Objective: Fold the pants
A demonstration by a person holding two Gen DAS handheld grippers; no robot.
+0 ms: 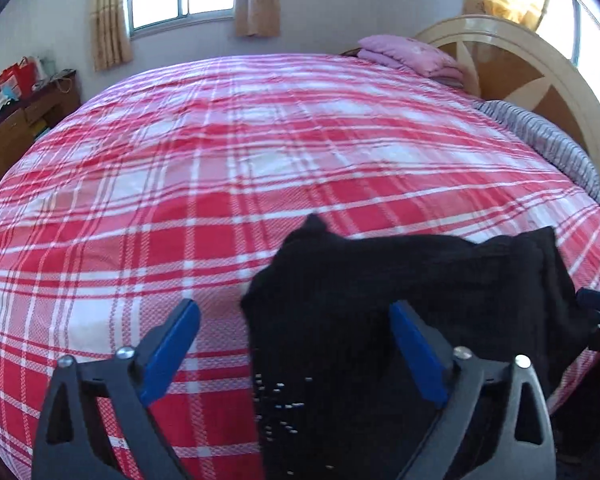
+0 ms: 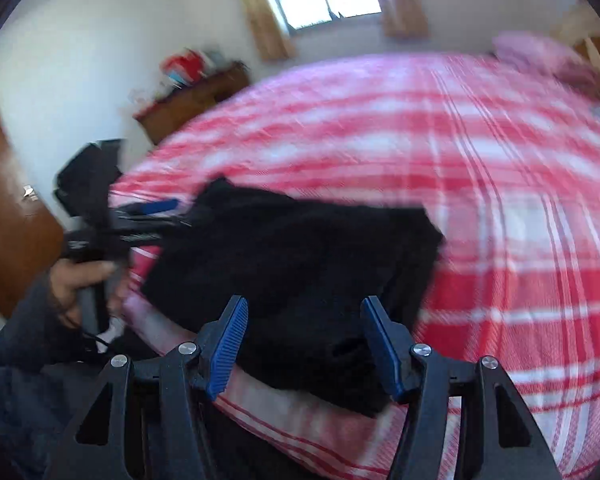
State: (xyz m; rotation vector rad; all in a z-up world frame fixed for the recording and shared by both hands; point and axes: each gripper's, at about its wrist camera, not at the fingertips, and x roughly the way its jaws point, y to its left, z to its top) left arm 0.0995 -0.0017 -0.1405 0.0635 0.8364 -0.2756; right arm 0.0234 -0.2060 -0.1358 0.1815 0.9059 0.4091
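Black pants (image 1: 400,300) lie in a folded bundle at the near edge of the bed; they also show in the right wrist view (image 2: 300,264). My left gripper (image 1: 294,312) is open and empty, its right blue pad over the bundle's left end. My right gripper (image 2: 304,308) is open and empty, hovering over the near edge of the bundle. The left gripper also shows in the right wrist view (image 2: 156,208), beside the pants' left end, held by a hand. The right wrist view is blurred by motion.
The bed has a red and white plaid cover (image 1: 260,152). A pink pillow (image 1: 412,56) and wooden headboard (image 1: 520,64) stand at the far right. A wooden dresser (image 1: 16,128) stands at the left. A brown door (image 2: 4,220) is at the left.
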